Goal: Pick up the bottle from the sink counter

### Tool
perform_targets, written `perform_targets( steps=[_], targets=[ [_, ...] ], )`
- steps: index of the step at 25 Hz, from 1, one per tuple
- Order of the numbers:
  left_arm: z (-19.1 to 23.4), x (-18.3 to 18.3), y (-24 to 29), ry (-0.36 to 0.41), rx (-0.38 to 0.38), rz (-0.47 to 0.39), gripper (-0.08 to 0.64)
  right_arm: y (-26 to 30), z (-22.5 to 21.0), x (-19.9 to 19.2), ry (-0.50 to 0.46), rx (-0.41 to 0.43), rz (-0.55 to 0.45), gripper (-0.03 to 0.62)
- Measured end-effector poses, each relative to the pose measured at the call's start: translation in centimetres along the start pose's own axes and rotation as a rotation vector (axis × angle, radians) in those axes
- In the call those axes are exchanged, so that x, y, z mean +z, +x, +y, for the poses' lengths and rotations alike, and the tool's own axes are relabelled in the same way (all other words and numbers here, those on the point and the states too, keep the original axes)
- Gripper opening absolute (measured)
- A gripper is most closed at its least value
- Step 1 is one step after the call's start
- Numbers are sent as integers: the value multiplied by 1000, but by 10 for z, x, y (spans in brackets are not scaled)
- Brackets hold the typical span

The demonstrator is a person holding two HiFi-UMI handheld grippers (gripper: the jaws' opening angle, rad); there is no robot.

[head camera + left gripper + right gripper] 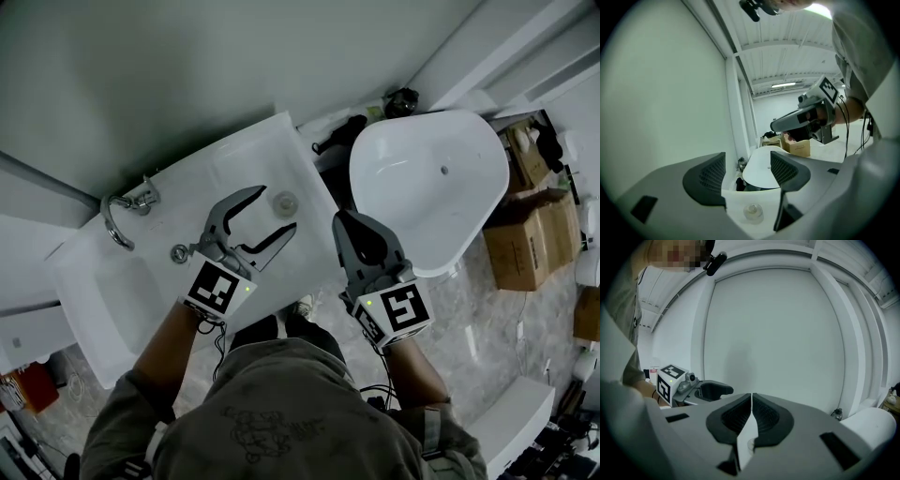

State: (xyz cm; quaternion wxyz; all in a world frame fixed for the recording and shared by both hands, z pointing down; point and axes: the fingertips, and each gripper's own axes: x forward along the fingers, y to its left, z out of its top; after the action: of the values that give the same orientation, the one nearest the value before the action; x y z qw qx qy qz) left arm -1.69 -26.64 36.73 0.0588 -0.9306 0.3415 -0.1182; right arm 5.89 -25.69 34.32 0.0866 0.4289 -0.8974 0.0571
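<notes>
A small clear bottle point(285, 201) stands upright on the white sink counter point(246, 155), seen from above. My left gripper point(277, 210) hovers over it, open, with the bottle close to the gap between its fingertips and not touched by them. The left gripper view looks down on the bottle point(753, 212) between and beyond the spread jaws of the left gripper point(747, 161). My right gripper point(350, 228) is shut and empty, held off the counter's right edge. In the right gripper view its jaws point(751, 398) meet with nothing between them.
A chrome faucet point(122, 214) and the sink basin point(108, 300) lie to the left of the bottle. A large white tub point(441, 187) stands on the floor to the right, with cardboard boxes point(534, 230) beyond it. A wall runs behind the counter.
</notes>
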Motion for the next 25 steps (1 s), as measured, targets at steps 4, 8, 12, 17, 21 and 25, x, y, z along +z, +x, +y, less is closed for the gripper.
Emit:
perform_targets(
  steps=[4, 8, 12, 17, 21, 25],
  targets=[
    [-10, -26, 24, 72, -46, 15, 321, 15, 0, -11, -10, 31, 18, 32],
    [-14, -63, 50, 66, -80, 72, 331, 29, -7, -26, -4, 52, 40, 32],
    [-13, -91, 72, 27, -106, 102, 336, 44, -14, -43, 12, 62, 70, 32],
    [-11, -129, 92, 7, -125, 122, 342, 61, -19, -64, 35, 77, 93, 32],
    [-14, -162, 106, -20, -140, 147, 345, 73, -24, -85, 40, 88, 119, 32],
    [-14, -191, 116, -75, -142, 173, 347, 83, -30, -106, 68, 83, 142, 32]
  ],
)
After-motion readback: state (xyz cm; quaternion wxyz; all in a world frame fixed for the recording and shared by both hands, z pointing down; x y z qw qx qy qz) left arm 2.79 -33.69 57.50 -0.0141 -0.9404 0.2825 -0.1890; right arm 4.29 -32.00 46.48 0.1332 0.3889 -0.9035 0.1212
